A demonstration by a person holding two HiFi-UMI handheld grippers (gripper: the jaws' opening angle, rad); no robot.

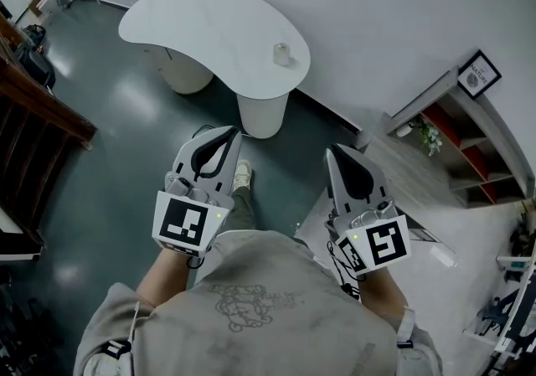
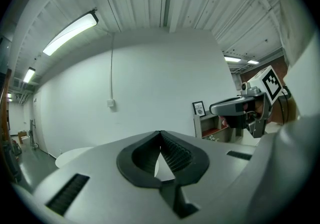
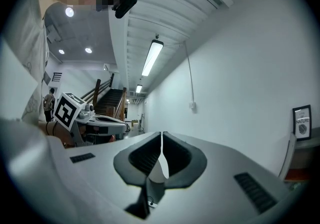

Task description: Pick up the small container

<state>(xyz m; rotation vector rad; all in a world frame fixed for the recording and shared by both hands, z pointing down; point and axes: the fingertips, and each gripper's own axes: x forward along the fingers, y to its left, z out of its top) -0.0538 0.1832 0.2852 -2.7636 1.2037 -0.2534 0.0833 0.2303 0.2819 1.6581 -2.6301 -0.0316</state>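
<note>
1. The head view looks steeply down on a person in a pale grey sweatshirt (image 1: pixel 260 307). The person holds two grey grippers out in front, side by side, above a dark glossy floor (image 1: pixel 117 157).
2. The left gripper (image 1: pixel 232 133) sits lower centre-left in the frame. Its jaws meet at the tips, and its own view shows nothing between them.
3. The right gripper (image 1: pixel 334 151) sits lower centre-right. Its jaws are also pressed together and hold nothing.
4. Each gripper has a white marker cube (image 1: pixel 182 224) with black squares at its rear end, near the person's wrists.
5. The small container (image 1: pixel 282 54) is a pale cylinder standing upright on a white kidney-shaped table (image 1: pixel 193 18) in the upper centre. It is near the table's right edge, well apart from both grippers, and nothing touches it.
6. A light-coloured shoe (image 1: pixel 242 173) shows on the floor just right of the left gripper.
7. At the right edge stands a shelf unit (image 1: pixel 469 144) with red back panels. A framed picture (image 1: pixel 479 74) is propped at its upper end.
8. A dark wooden railing (image 1: pixel 42 102) runs along the left edge.
9. In the two gripper views, both grippers face a plain white wall under a ceiling with strip lights.
</note>
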